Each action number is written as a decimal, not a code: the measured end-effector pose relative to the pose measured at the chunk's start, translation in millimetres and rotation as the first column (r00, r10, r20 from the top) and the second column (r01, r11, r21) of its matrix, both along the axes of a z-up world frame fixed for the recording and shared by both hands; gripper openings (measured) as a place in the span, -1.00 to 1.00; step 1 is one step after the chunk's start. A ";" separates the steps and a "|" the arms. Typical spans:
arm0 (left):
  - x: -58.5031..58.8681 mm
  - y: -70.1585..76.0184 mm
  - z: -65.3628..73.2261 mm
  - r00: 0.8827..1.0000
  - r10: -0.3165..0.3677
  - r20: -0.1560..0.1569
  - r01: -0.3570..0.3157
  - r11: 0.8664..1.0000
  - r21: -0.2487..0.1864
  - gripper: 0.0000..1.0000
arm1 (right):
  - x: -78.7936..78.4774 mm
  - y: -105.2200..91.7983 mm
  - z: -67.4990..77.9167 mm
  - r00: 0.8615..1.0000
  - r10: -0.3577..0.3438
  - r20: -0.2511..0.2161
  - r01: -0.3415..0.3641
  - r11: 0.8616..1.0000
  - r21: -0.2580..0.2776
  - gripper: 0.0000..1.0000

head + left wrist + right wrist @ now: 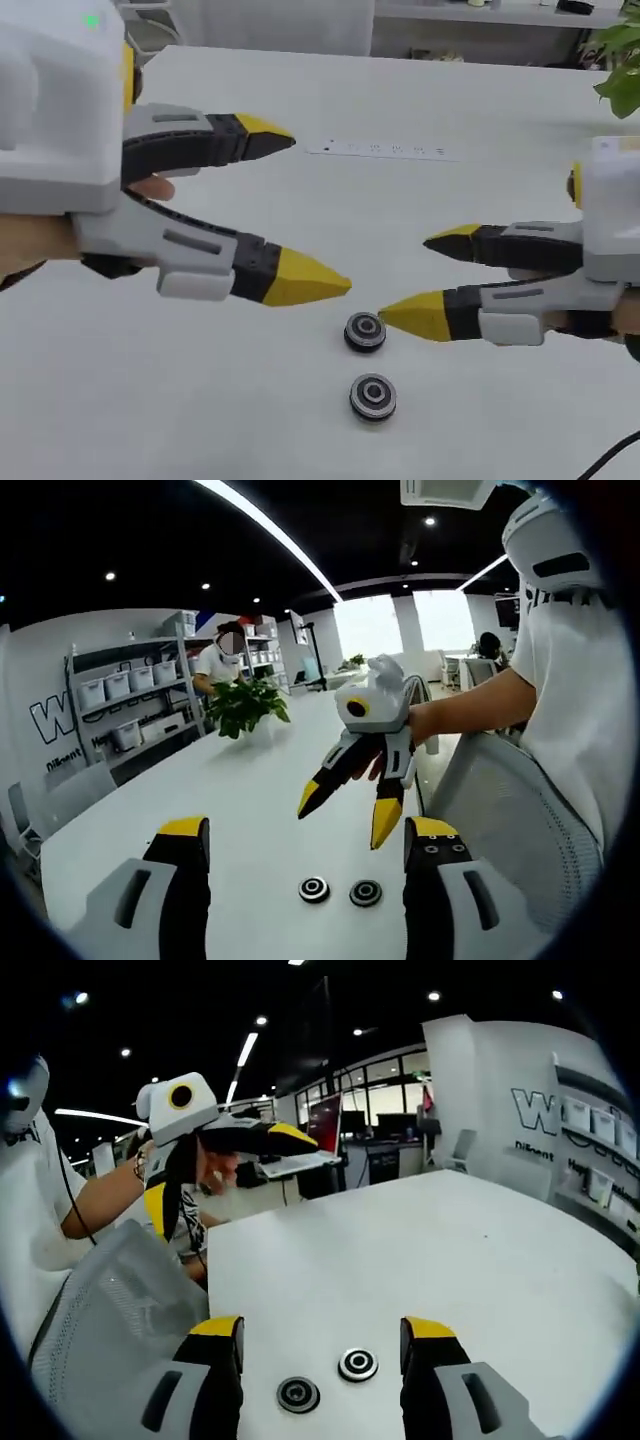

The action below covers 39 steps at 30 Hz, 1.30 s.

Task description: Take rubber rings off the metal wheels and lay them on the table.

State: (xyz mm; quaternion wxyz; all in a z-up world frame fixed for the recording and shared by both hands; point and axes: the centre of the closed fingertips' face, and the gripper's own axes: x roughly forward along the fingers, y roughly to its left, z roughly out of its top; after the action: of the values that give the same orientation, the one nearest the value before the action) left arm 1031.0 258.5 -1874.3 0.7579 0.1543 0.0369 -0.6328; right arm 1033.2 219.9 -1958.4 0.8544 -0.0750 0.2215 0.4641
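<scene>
Two metal wheels with black rubber rings lie flat on the white table, one wheel just behind the other wheel. My left gripper hovers open above and to the left of them, nothing between its yellow tips. My right gripper is open too, its lower tip close to the right of the farther wheel, not touching it. In the left gripper view both wheels sit between my jaws, with the right gripper beyond. The right gripper view shows the wheels low between its jaws.
A white power strip lies farther back on the table. A potted plant stands at the far right edge. A black cable crosses the near right corner. A mesh chair stands by the table's side.
</scene>
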 end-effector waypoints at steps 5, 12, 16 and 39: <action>7.8 -18.3 -12.8 0.999 0.002 0.037 -0.001 1.000 -0.031 0.44 | -0.3 4.9 -12.3 0.999 0.027 -0.030 -0.026 0.999 0.041 0.20; 18.5 -27.8 -68.2 0.998 0.057 -0.014 -0.056 0.997 0.057 0.27 | -10.8 -1.5 -35.2 0.992 0.053 -0.114 -0.040 0.993 0.115 -0.07; 10.9 -33.4 -85.2 0.998 0.045 -0.051 -0.042 0.998 0.053 0.20 | -15.0 -7.7 -48.7 0.989 0.048 -0.139 -0.034 0.994 0.106 -0.17; -28.5 -42.7 -171.6 0.989 -0.069 -0.134 0.099 0.967 0.235 -0.54 | -42.4 -9.7 -111.0 0.970 0.163 -0.181 -0.189 0.973 -0.135 -0.52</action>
State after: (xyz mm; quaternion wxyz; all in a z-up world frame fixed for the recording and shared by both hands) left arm 1002.5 215.9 -2045.9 0.7022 0.2069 0.1541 -0.6636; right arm 990.8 210.2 -2069.4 0.7797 -0.1194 0.3202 0.5246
